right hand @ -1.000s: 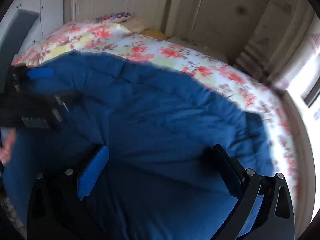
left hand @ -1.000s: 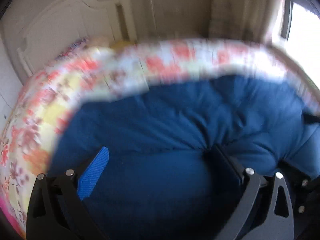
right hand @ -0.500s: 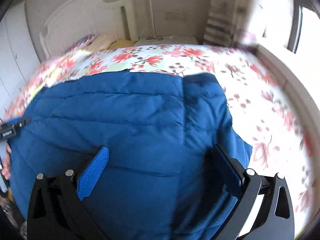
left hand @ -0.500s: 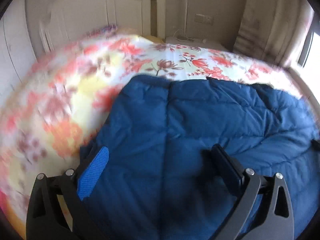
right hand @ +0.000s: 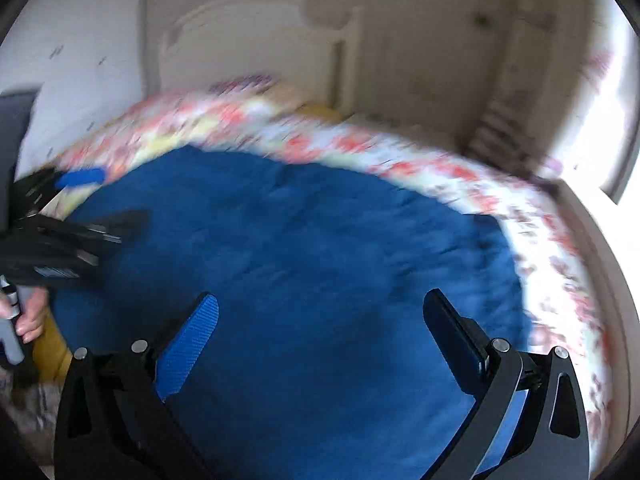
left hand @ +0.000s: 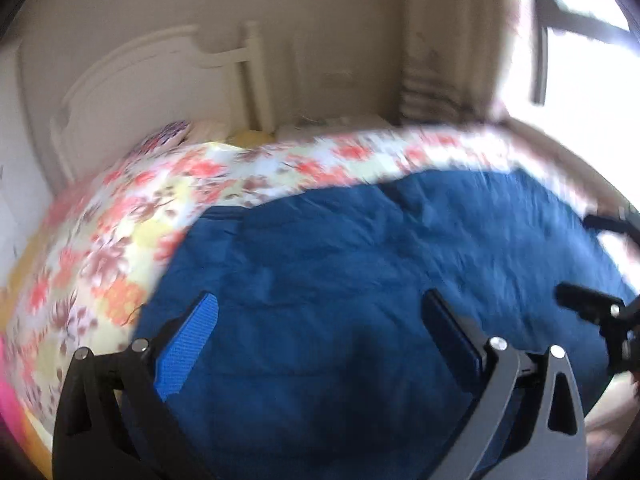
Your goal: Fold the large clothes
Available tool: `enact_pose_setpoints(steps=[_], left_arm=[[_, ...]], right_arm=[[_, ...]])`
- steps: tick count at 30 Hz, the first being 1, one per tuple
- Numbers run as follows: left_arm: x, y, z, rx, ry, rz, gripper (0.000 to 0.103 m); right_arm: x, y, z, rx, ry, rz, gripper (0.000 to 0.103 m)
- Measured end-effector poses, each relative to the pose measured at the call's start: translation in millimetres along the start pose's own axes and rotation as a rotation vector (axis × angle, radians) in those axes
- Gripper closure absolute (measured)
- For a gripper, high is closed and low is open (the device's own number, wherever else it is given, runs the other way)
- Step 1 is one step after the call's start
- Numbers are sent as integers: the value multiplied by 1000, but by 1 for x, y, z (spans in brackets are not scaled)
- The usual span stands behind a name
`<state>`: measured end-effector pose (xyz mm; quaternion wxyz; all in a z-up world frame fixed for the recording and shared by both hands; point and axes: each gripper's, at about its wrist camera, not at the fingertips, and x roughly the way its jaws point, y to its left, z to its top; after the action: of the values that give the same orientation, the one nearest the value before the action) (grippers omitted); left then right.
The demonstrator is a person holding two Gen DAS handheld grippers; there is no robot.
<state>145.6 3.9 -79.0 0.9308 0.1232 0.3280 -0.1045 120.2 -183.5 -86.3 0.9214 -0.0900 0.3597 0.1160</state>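
Left wrist view shows the big blue jacket (left hand: 360, 280) lying flat on the flowery bed (left hand: 120, 232). Left gripper (left hand: 320, 320) and right gripper (right hand: 320, 320) are both spread wide, holding nothing. Best to pinch one edge firmly, then fold slowly

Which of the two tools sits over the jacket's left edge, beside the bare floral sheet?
The left tool: floral sheet shows just beside its blue pad. The right tool has blue jacket under both fingers.
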Motion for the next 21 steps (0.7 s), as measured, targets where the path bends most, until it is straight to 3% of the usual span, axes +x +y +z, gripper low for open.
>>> enact_pose_setpoints(steps=[1, 2, 3, 7, 10, 16, 18, 21], left_arm=[[17, -10, -7, 38, 50, 17, 2], [28, -13, -16, 36, 51, 17, 2], [28, -10, -19, 13, 19, 6, 2], [32, -6, -18, 10, 53, -26, 2], [23, 0, -20, -1, 63, -3, 2], [-3, 63, -52, -156, 38, 109, 2], [-1, 83, -67, -217, 42, 43, 2], [2, 78, -64, -177, 58, 87, 2]], right_arm=[[13, 7, -5, -19, 32, -11, 5], [20, 8, -11, -17, 9, -18, 4], [21, 7, -12, -15, -2, -13, 4], [21, 2, -12, -13, 17, 3, 5], [10, -11, -16, 1, 13, -20, 5], [-19, -72, -53, 171, -32, -103, 5], [-20, -91, -69, 254, -44, -53, 5], [-19, -100, -81, 299, -53, -26, 5]])
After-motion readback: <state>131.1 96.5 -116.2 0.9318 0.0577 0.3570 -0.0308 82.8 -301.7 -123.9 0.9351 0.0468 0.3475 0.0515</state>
